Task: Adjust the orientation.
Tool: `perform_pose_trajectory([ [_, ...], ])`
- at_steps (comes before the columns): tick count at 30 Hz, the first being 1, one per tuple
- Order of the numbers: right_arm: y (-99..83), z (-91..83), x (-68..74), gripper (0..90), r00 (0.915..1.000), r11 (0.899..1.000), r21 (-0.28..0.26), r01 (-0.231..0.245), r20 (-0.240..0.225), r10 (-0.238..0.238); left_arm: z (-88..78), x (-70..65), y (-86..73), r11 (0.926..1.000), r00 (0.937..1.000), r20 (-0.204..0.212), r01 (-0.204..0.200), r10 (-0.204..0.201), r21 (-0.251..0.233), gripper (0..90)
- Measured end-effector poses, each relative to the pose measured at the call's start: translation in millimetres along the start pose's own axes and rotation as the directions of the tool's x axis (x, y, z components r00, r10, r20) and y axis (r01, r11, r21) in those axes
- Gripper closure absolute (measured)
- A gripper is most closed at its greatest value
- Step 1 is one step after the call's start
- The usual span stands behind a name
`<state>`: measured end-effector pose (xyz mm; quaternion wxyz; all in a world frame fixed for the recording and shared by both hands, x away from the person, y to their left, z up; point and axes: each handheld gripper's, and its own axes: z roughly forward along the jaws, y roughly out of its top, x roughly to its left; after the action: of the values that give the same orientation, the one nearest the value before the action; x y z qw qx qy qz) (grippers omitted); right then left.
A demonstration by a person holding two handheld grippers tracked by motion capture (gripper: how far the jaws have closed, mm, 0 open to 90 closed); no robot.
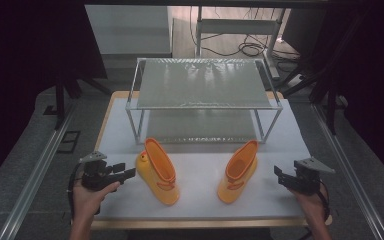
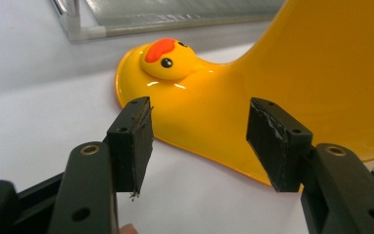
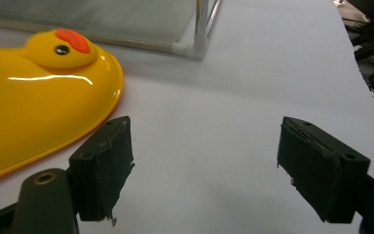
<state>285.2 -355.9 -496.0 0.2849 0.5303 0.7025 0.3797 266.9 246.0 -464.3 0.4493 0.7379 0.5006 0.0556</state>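
Boots, two, yellow with duck faces, lie on the white counter (image 1: 200,202) in front of the wire rack (image 1: 202,85). Left boot (image 1: 159,171) lies before the rack's left legs, right boot (image 1: 238,171) before its right legs, well apart. Left tool (image 1: 128,171) sits just beside the left boot, jaws spread, pads clear of it. Right tool (image 1: 278,174) is near the right boot, jaws spread, nothing between them.

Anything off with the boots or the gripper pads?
Both yellow boots, left and right, lie tipped on their sides. The pads on both grippers look frayed at the edges. The rack sits straight.
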Motion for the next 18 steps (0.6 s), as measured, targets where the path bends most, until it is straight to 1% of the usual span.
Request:
perform_pose_trajectory([
  [1,-0.6,-2.6,-1.5,20.3,0.9997,1.000,-0.002,-0.016,-0.016,0.016,0.5,-0.6,-0.2,1.0000,1.0000,-0.002,0.000,0.000,0.000,42.9],
  [2,-0.6,-2.6,-1.5,20.3,0.9997,1.000,-0.002,-0.016,-0.016,0.016,0.5,-0.6,-0.2,1.0000,1.0000,-0.002,0.000,0.000,0.000,43.5],
  [4,-1.6,-6.7,-3.8,22.7,0.9984,1.000,-0.007,-0.027,-0.049,0.027,1.5,-2.0,-0.4,1.0000,1.0000,0.003,0.000,0.000,-0.002,44.7],
  [5,-1.5,-9.7,-5.6,23.6,0.9979,0.999,-0.011,-0.032,-0.057,0.031,1.7,-2.4,-0.4,1.0000,1.0000,0.005,0.001,-0.001,-0.001,46.8],
  [6,-1.5,-9.7,-5.6,23.6,0.9979,0.999,-0.011,-0.032,-0.057,0.031,1.8,-2.6,-0.2,1.0000,1.0000,0.008,0.002,-0.002,0.001,46.8],
  [7,-1.4,-10.2,-6.2,23.7,0.9973,0.999,-0.013,-0.033,-0.066,0.032,1.5,-3.0,-0.1,1.0000,0.9999,0.013,0.006,-0.006,-0.003,51.0],
  [8,-0.9,-11.3,-7.2,23.9,0.9947,0.999,-0.007,-0.052,-0.089,0.051,1.0,-3.2,0.0,0.9999,0.9999,0.015,0.008,-0.008,-0.008,52.3],
  [9,-0.8,-11.9,-8.0,24.6,0.9928,0.998,-0.003,-0.067,-0.100,0.067,0.0,-3.5,0.2,0.9999,0.9999,0.013,0.006,-0.006,-0.015,54.4],
  [10,-0.8,-11.9,-8.0,24.6,0.9928,0.998,-0.003,-0.067,-0.100,0.067,-0.7,-3.9,0.2,0.9997,0.9999,0.015,0.007,-0.007,-0.023,54.4],
  [11,-0.7,-12.8,-8.8,25.3,0.9904,0.997,0.002,-0.077,-0.115,0.076,-1.5,-4.5,0.1,0.9996,0.9999,0.014,0.006,-0.006,-0.029,56.3],
  [12,-0.9,-13.8,-9.9,27.1,0.9893,0.997,0.003,-0.083,-0.120,0.083,-2.1,-5.4,-0.1,0.9994,0.9999,0.014,0.006,-0.006,-0.035,61.0],
  [14,-1.1,-14.8,-10.9,28.4,0.9874,0.996,0.009,-0.089,-0.130,0.089,-2.7,-8.5,-0.3,0.9993,0.9998,0.021,-0.002,0.003,-0.037,67.3],
  [16,-1.7,-16.0,-11.3,28.6,0.9828,0.994,0.005,-0.106,-0.152,0.106,-3.0,-10.0,0.1,0.9991,0.9998,0.021,-0.003,0.004,-0.043,76.0],
  [18,-0.6,-16.4,-12.0,29.0,0.9786,0.994,0.000,-0.107,-0.177,0.105,-3.6,-17.4,-3.1,0.9984,0.9998,0.016,-0.010,0.011,-0.055,82.4],
])
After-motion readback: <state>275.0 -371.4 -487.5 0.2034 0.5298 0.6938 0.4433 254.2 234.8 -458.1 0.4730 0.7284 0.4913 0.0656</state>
